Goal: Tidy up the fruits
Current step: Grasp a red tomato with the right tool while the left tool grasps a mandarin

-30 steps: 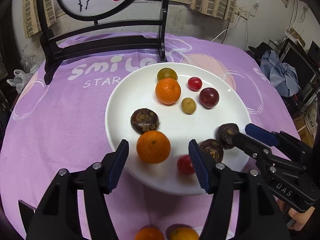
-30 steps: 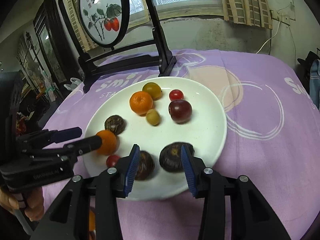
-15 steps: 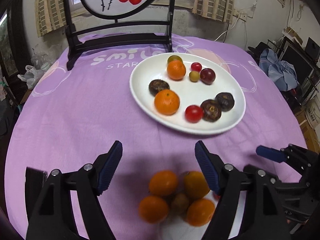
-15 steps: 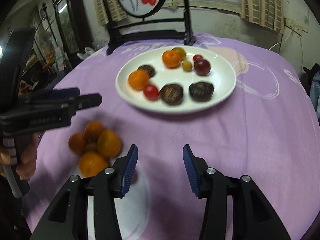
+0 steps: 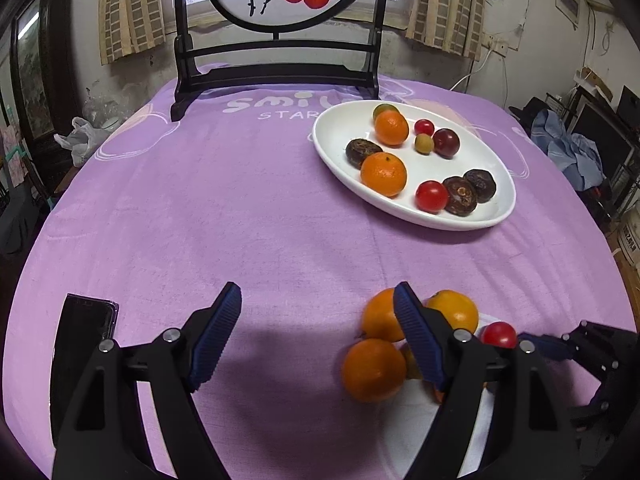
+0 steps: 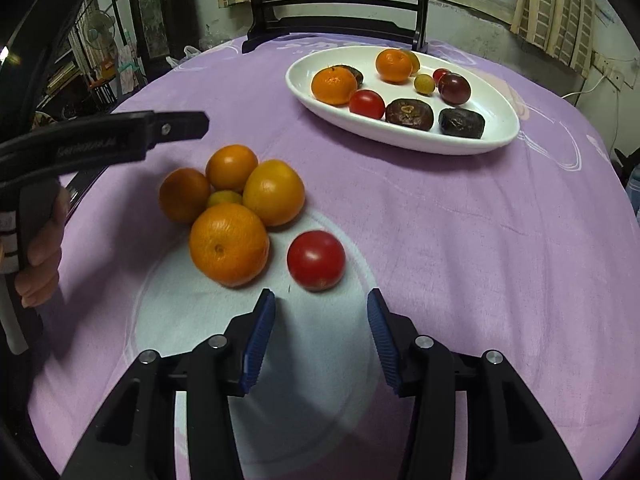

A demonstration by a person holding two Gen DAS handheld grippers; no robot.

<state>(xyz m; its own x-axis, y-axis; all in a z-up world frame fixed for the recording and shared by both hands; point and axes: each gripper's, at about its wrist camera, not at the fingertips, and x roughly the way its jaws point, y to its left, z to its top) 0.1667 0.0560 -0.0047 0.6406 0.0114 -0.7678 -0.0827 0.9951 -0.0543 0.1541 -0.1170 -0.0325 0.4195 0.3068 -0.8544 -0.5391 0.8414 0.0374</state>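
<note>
A white oval plate (image 5: pixel 332 136) at the far right of the purple table holds two oranges, small red tomatoes, a dark plum and wrinkled brown fruits. Nearer lies a loose pile of oranges (image 6: pixel 228 244) with a red tomato (image 6: pixel 316 260) beside it. My right gripper (image 6: pixel 320 296) hovers just short of that tomato; its jaws are opening with nothing between them. My left gripper (image 5: pixel 316 292) hangs over bare cloth left of the pile (image 5: pixel 374 368), jaws wide and still opening, empty. Its right finger hides part of the pile.
A black phone (image 5: pixel 84 328) lies at the near left edge. A dark wooden screen stand (image 5: pixel 276 76) stands at the back of the table. The pile rests partly on a pale round patch (image 6: pixel 192 320). Clutter surrounds the table.
Both grippers have drawn back from the plate to the near pile of oranges. The left jaws have spread wider, the right slightly. The fruits on the plate have stayed in place.
</note>
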